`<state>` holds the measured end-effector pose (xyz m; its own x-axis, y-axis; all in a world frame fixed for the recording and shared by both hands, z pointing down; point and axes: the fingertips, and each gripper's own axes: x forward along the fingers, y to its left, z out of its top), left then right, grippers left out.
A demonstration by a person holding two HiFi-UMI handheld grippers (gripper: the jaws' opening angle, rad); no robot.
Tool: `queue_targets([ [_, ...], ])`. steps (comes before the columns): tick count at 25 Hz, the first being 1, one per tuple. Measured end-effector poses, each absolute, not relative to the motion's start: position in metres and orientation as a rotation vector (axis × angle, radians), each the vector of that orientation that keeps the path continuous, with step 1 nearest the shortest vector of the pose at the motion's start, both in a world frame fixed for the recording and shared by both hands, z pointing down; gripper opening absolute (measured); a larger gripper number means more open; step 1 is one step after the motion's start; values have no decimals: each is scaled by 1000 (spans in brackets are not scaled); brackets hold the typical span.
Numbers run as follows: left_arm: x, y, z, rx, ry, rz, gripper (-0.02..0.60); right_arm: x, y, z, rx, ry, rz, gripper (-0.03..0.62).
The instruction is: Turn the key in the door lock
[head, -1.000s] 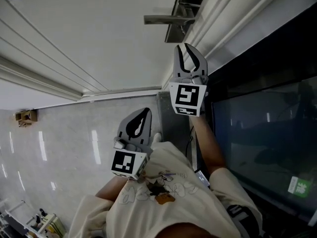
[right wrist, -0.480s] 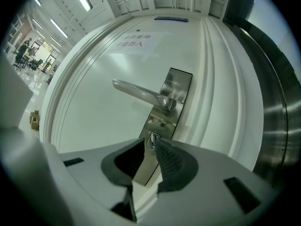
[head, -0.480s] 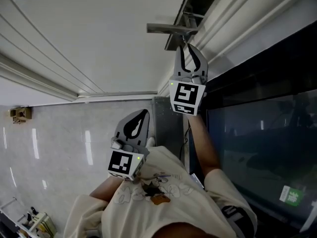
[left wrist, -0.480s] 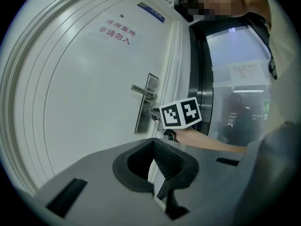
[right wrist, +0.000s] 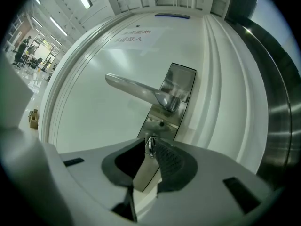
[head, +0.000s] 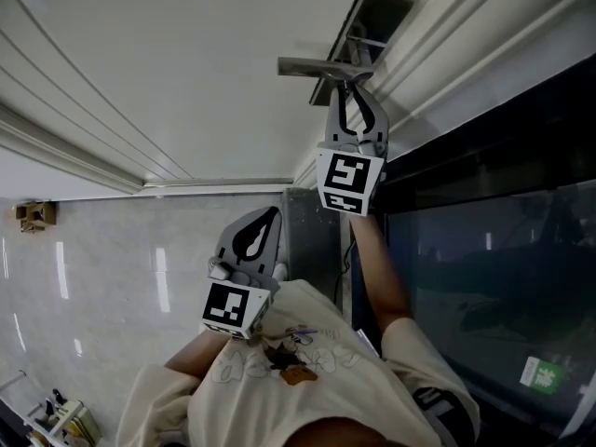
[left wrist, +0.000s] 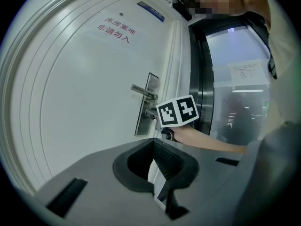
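Note:
The white door's steel lock plate [right wrist: 175, 84] carries a lever handle [right wrist: 136, 88]. A small metal key [right wrist: 150, 145] shows below the handle, between the tips of my right gripper [right wrist: 149, 147]. That gripper's jaws are closing and its pads press on the key. In the head view my right gripper [head: 353, 86] reaches up to the lock plate [head: 371, 19] just under the handle [head: 312, 65]. My left gripper [head: 266, 214] hangs back near the person's chest, shut, holding nothing. From the left gripper view the right gripper's marker cube [left wrist: 177, 110] hides the keyhole.
A dark glass panel [head: 484, 259] in a metal frame [right wrist: 277, 121] borders the door on the right. Red lettering [left wrist: 115, 28] is printed high on the door. The polished stone floor [head: 102, 277] lies below, with small objects at its far edges.
In the head view my right gripper has closed in on the lock plate, its tips now just under the handle. The left gripper has barely shifted.

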<state>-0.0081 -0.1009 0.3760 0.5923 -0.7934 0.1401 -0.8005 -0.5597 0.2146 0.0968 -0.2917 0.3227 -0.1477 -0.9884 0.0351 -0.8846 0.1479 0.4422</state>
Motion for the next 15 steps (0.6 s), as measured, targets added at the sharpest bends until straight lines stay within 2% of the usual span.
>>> queue_targets([
  [4,-9,-109,376,2531,-1316,32,6,99,-296,321,1831,-2099,-446,40],
  [15,-3,-138,348,2584,-1367,-48,5,98,-300,319,1879,-2133,-379,21],
])
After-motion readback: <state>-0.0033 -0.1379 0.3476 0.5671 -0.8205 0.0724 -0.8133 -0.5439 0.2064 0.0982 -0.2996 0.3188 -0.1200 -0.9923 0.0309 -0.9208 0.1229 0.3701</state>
